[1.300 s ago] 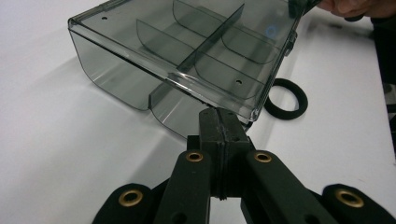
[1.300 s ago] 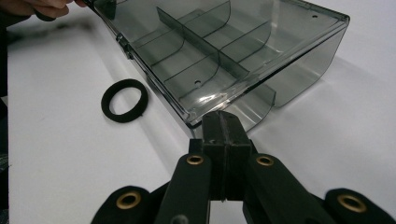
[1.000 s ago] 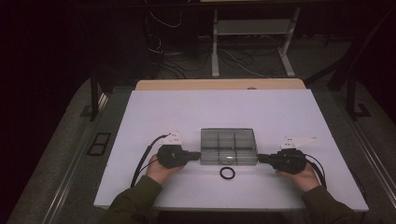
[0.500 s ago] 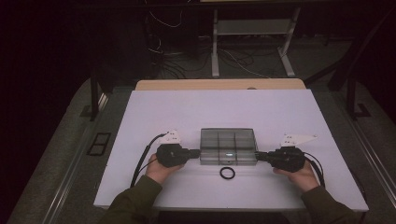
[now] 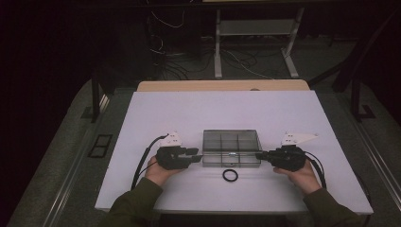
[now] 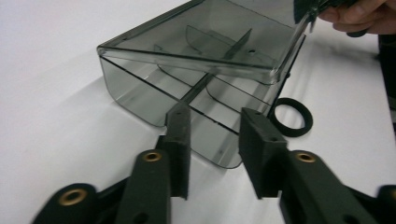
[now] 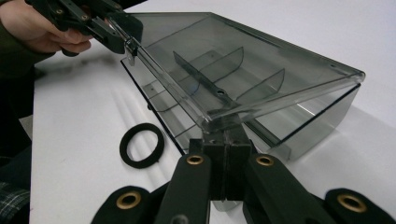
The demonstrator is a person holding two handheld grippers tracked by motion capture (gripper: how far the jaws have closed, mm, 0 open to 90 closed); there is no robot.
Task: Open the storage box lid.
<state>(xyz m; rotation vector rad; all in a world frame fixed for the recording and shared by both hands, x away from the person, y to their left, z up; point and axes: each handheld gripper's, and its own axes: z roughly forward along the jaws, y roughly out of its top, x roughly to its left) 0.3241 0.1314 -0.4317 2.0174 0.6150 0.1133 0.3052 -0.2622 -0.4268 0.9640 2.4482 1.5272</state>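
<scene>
From the high view we note a smoky transparent plastic compartment box at mid-desk, a black rubber ring just before it. In the left gripper view, the left tongs have just been opening, apart at the box's end. In the right gripper view, the right tongs stay clamped on the raised lid's corner. We judge the opening partly done; the ring remains outside. No legible writing.

dim room, lit table

a white table top is catching the light while everything around it is sitting in near darkness. a tan wooden board is butting against its far edge. beyond, a pale metal frame is standing on grey floor, with loose cables trailing across it.
</scene>
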